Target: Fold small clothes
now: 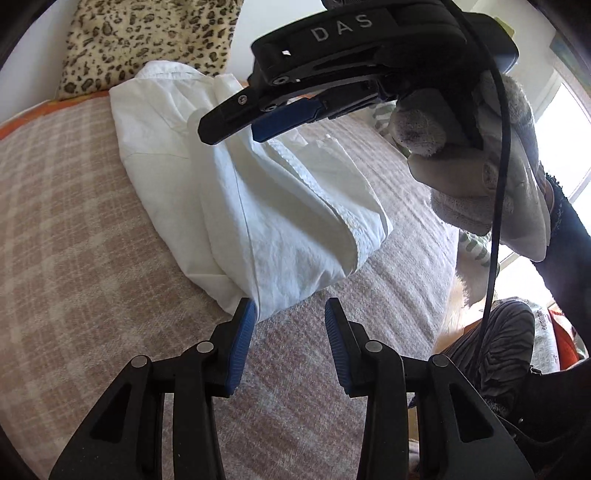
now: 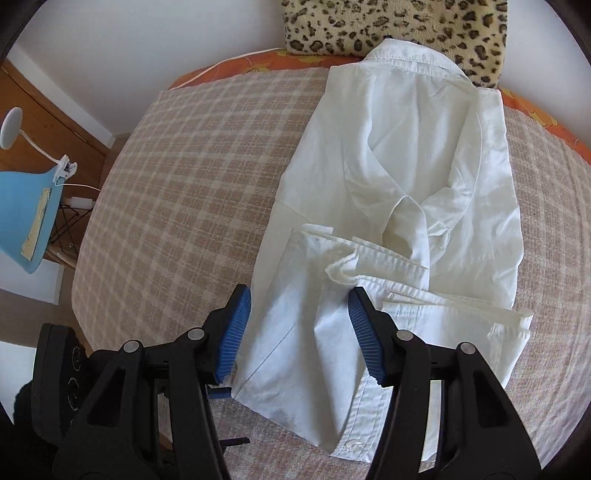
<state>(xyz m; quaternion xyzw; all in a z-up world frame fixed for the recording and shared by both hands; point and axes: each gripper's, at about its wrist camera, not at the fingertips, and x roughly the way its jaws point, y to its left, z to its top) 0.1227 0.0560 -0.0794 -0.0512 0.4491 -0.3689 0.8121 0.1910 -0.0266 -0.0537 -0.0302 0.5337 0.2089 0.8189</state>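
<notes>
A white shirt [image 2: 406,177] lies partly folded on the plaid bed [image 2: 177,177]. Both my grippers, left [image 1: 290,314] and right [image 2: 299,299], hover apart-fingered, empty. It looks light and limp; I'd pinch the near hem.

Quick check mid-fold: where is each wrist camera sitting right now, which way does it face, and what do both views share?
Left wrist: on the left gripper, angled down across the checked blanket at the white shirt; the gloved hand carrying the right gripper shows above.
Right wrist: on the right gripper, looking down over the white shirt; jaws apart, no hand visible.
Shared: shirt, blanket, leopard-print cushion.
</notes>
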